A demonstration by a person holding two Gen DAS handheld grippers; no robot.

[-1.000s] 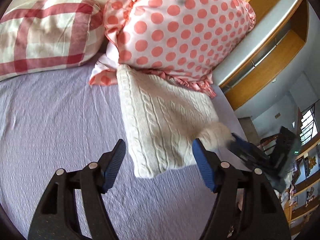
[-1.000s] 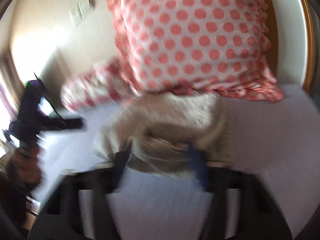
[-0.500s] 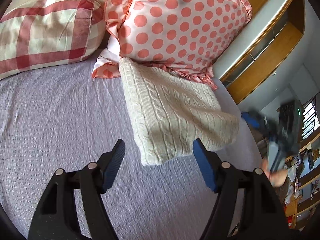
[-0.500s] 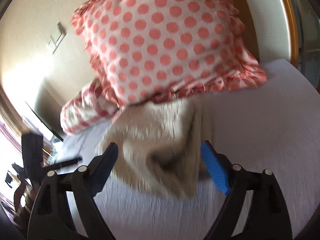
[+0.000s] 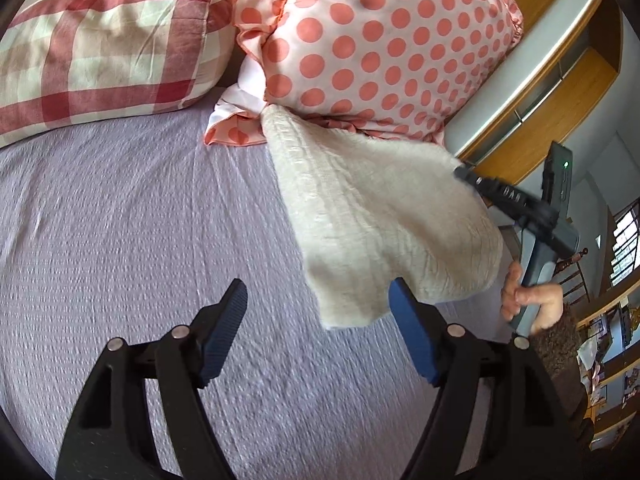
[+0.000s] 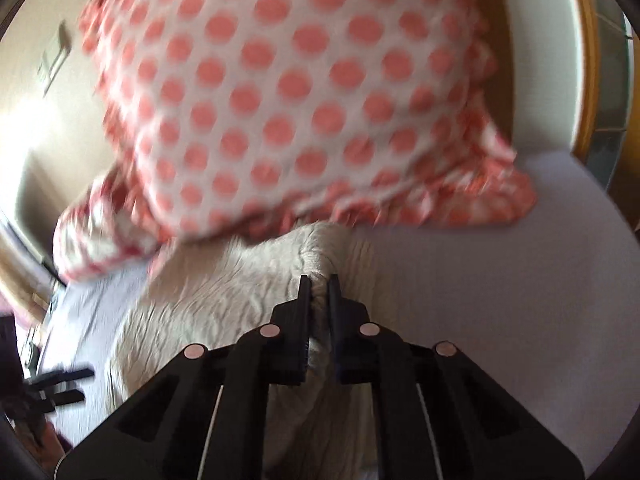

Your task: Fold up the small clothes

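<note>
A folded cream cable-knit sweater (image 5: 372, 216) lies on the lilac bed sheet (image 5: 120, 220), its far end against the polka-dot pillow. My left gripper (image 5: 318, 312) is open and empty, just in front of the sweater's near corner. My right gripper (image 6: 318, 284) is shut on a pinched fold of the sweater (image 6: 224, 300) at its right edge. In the left wrist view the right gripper (image 5: 468, 176) shows at the sweater's far right side, which is raised off the sheet.
A pink polka-dot pillow (image 5: 376, 44) and a red checked pillow (image 5: 100, 44) lean at the head of the bed. A wooden and grey headboard unit (image 5: 552, 76) stands to the right. The bed's right edge is close behind the sweater.
My right gripper was open in front of the sweater and has now shut on its right edge and lifted it. The left gripper has stayed open, shifting slightly.
</note>
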